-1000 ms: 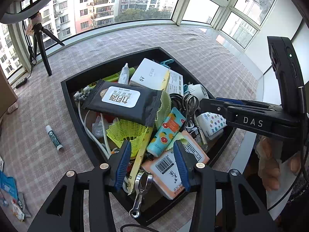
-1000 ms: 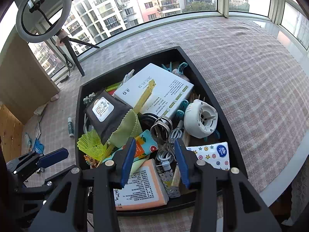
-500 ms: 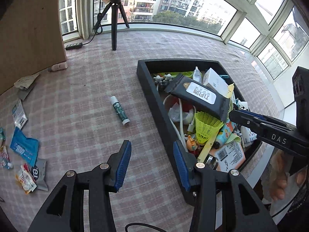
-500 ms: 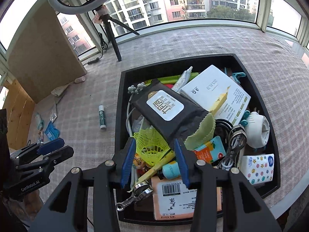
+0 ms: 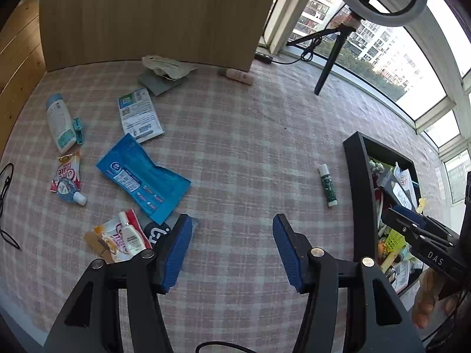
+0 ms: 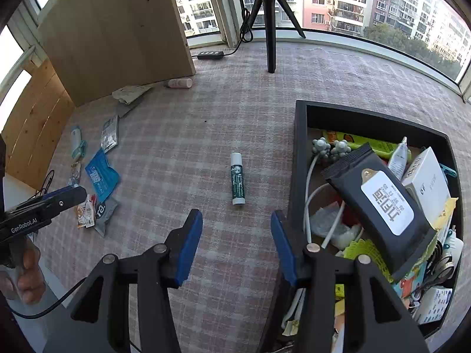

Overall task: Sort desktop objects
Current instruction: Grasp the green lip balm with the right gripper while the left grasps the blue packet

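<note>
**Both tongs opening over the checked tabletop, nothing between the pads**

The left tongs (image 5: 232, 250) are seen with their blue pads spread apart and opening, and only the pink-and-white checked cloth of the tabletop (image 5: 235, 135) shows between them. Just beside the left pad a dark grey sachet with white lettering (image 5: 157, 232) is partly covered, and a red-and-white snack sachet with a small white tube on it (image 5: 123, 238) lies beside that. Further out on that side a bright blue flat plastic pouch (image 5: 144, 182) is spread, with a white printed sachet (image 5: 139, 114) and a white bottle with a pale blue label (image 5: 60, 123) beyond it.

The right tongs (image 6: 237, 244) are likewise opening, with bare cloth between the pads. Ahead of them, near the gap and apart from both pads, a dark green glue stick with a white cap (image 6: 237, 182) lies on the cloth. Touching the outer side of the right pad stands the wall of a black rectangular tray (image 6: 295, 161), which is heaped with items; a black wet-wipe pack with a white label (image 6: 379, 197) lies on top, beside a white carton (image 6: 426, 182).

A black tripod (image 6: 269, 20) stands far ahead of the right tongs.
</note>
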`<state>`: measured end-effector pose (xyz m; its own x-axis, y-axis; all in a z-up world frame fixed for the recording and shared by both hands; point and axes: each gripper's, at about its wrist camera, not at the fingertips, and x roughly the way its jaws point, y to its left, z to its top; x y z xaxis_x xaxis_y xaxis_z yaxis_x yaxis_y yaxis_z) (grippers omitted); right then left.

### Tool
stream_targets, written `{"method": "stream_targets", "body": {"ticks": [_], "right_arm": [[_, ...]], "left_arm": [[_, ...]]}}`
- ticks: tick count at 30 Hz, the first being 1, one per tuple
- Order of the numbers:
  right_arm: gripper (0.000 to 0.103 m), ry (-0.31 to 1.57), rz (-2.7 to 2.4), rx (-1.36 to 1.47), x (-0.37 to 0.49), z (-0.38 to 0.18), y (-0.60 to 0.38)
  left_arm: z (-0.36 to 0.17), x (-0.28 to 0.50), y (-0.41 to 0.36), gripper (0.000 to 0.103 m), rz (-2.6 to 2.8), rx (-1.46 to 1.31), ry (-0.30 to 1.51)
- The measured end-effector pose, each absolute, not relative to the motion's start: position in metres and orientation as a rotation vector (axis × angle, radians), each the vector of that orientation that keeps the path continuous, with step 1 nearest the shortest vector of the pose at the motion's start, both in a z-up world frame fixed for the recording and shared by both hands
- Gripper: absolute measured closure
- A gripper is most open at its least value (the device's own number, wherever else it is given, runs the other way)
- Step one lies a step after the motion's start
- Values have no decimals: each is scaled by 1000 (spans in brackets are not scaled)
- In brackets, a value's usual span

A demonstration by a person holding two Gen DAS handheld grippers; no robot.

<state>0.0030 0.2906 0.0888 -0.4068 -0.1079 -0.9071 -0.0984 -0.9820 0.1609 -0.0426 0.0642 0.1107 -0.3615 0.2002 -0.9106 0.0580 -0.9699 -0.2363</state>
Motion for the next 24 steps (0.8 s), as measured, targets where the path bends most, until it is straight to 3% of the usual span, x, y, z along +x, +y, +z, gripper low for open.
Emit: {"method": "stream_targets", "body": {"ticks": [6, 14, 24], "right_arm": [[55, -216, -2550, 1794, -34, 65, 272], [53, -193, -2492, 1872, -64, 41, 270], [53, -215, -2435, 1936, -84, 17, 273]], "left_arm": [[88, -61, 13, 41, 2501, -1827, -592], [43, -83, -21, 41, 2459, -1996, -829], [16, -108, -12, 41, 2436, -2080, -905]]}}
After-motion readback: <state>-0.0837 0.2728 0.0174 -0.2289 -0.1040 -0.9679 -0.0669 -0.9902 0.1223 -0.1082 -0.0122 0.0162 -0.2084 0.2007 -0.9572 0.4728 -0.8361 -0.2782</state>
